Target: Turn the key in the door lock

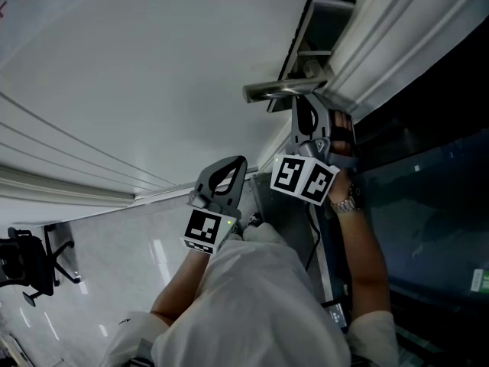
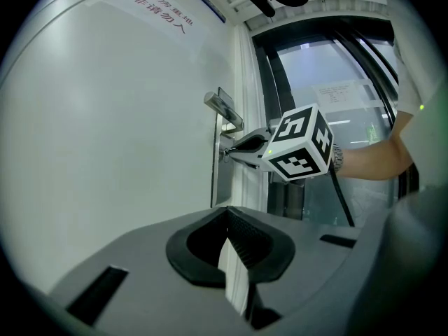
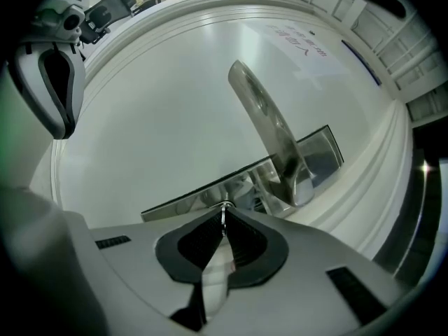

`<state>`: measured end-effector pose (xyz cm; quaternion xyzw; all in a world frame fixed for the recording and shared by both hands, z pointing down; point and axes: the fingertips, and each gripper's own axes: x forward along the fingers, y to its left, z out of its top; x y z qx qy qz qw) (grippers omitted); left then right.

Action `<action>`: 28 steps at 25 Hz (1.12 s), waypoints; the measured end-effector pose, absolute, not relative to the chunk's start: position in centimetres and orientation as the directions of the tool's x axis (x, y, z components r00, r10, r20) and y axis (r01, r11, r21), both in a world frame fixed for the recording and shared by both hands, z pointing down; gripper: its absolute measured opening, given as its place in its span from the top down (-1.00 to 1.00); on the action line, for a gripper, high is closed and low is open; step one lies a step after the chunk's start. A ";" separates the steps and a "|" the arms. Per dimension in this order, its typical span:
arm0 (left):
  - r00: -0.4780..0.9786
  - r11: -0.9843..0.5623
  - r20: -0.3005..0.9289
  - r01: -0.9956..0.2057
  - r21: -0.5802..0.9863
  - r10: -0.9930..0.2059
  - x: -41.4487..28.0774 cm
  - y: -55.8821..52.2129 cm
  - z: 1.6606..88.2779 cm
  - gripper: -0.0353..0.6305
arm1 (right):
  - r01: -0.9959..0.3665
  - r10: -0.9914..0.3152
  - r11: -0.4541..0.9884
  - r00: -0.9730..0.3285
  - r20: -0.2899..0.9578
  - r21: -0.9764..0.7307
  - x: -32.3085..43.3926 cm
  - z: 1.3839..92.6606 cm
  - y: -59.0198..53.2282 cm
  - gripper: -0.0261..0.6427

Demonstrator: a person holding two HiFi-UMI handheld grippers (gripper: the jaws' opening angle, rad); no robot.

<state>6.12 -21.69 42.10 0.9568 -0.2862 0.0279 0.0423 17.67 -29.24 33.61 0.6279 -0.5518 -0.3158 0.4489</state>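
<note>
A metal lever handle (image 1: 279, 90) sticks out of a long steel lock plate (image 1: 309, 33) on the white door (image 1: 153, 67). My right gripper (image 1: 301, 99) points at the plate just below the handle. In the right gripper view its jaws are shut on a thin metal key (image 3: 223, 213) that stands in the lock plate (image 3: 203, 194) under the handle (image 3: 269, 131). The left gripper view shows that gripper (image 2: 227, 150) touching the plate (image 2: 222, 180). My left gripper (image 1: 229, 176) hangs back from the door, shut (image 2: 225, 213) with nothing in it.
A moulded white door frame (image 1: 397, 37) and dark glass panels (image 1: 428, 205) run along the right of the door. An office chair (image 1: 30, 266) stands on the glossy floor at lower left. A printed notice (image 2: 164, 12) is stuck high on the door.
</note>
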 end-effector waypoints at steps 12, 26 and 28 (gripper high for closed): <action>0.827 -0.825 0.089 -0.561 0.067 -0.555 5.9 -22.5 42.4 0.88 | -0.708 -0.977 -0.081 0.194 0.084 0.702 18.1 33.2 -29.5 0.89; 0.826 -0.825 0.087 -0.562 0.057 -0.557 5.9 -22.8 42.1 0.88 | -0.992 -0.991 -0.042 0.026 0.131 -0.117 19.1 32.9 -29.5 0.89; 0.827 -0.826 0.081 -0.561 0.055 -0.557 6.0 -22.6 41.9 0.88 | -0.970 -0.994 -0.034 0.008 0.108 -0.241 19.2 32.9 -29.5 0.89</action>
